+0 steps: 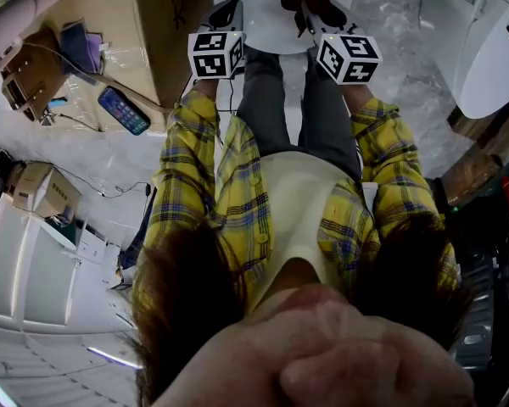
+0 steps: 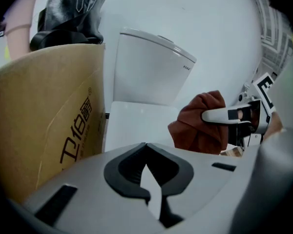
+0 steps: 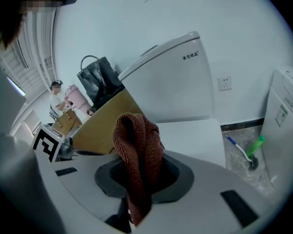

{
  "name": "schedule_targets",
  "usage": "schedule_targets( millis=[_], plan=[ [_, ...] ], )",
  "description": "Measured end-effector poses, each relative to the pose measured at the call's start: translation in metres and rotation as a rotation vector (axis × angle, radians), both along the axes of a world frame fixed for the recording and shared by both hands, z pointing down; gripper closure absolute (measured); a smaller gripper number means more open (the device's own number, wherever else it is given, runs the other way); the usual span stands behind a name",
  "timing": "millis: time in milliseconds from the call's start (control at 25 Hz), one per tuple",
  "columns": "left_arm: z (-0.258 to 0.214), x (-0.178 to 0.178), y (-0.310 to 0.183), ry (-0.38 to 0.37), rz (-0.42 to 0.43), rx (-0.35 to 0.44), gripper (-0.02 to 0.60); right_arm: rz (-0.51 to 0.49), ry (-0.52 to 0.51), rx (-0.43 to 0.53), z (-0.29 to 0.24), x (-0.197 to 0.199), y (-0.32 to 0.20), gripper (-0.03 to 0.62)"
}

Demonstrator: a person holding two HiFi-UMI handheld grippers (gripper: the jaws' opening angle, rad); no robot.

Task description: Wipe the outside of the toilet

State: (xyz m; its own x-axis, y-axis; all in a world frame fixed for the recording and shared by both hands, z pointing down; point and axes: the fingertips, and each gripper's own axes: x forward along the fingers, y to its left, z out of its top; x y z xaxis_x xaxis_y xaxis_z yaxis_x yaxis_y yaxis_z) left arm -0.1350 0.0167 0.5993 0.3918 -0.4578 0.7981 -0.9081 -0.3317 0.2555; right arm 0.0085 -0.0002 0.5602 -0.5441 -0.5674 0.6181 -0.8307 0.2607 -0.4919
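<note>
– cloth first. where is it?

– in the right gripper. its fingers are pinched on the rust-brown fabric, which bunches up above them and hangs down below. nothing else is in that grip.

– and the left gripper?

– fingers pressed together at the tips, nothing between them. it hovers just left of the right one, at about the same reach.

– toilet?

– straight ahead, on the far side of both grippers. the lid is down, and the head view shows both sets of fingers over its near edge. whether the cloth touches it i cannot tell. the tank stands upright at the far end, by the wall, so the long axis runs near to far, away from the person.

– what crowds it?

– a cardboard box stands close along the left flank, and a black bag shows above its far edge. on the right a brush lies on the floor near the base.

– so which hand does the wiping?

– the right, i'd say. it has the cloth and is over the lid's right half. the move looks like forward and down, then strokes along that near-to-far line. the right flank is open. the left one looks hard to reach past the box.
</note>
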Motion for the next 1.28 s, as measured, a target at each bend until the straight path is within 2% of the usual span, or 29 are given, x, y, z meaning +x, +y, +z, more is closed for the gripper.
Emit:
schedule_targets(
  millis=[200, 320, 640, 800, 1000, 1280],
  plan=[
    [-0.001, -0.023, -0.001, -0.025, -0.033, 0.011, 0.574, -0.039, -0.051, 0.010, -0.004, -0.041, -0.004, 0.511],
    [0.000, -0.035, 0.001, -0.010, -0.067, 0.006, 0.574, -0.073, -0.070, 0.007, 0.000, -0.067, -0.002, 0.511],
    [0.006, -0.060, 0.000, -0.024, -0.127, 0.004, 0.574, -0.150, -0.108, -0.043, 0.022, -0.131, 0.007, 0.511],
    [0.011, -0.068, 0.000, -0.037, -0.134, 0.001, 0.574, -0.204, -0.113, -0.036, 0.037, -0.154, 0.008, 0.511],
    [0.020, -0.066, 0.008, -0.032, -0.125, -0.029, 0.574, -0.238, 0.006, -0.096, 0.079, -0.150, 0.017, 0.511],
    [0.024, -0.049, 0.012, -0.025, -0.076, -0.044, 0.574, -0.190, 0.115, -0.144, 0.101, -0.108, 0.026, 0.511]
  ],
)
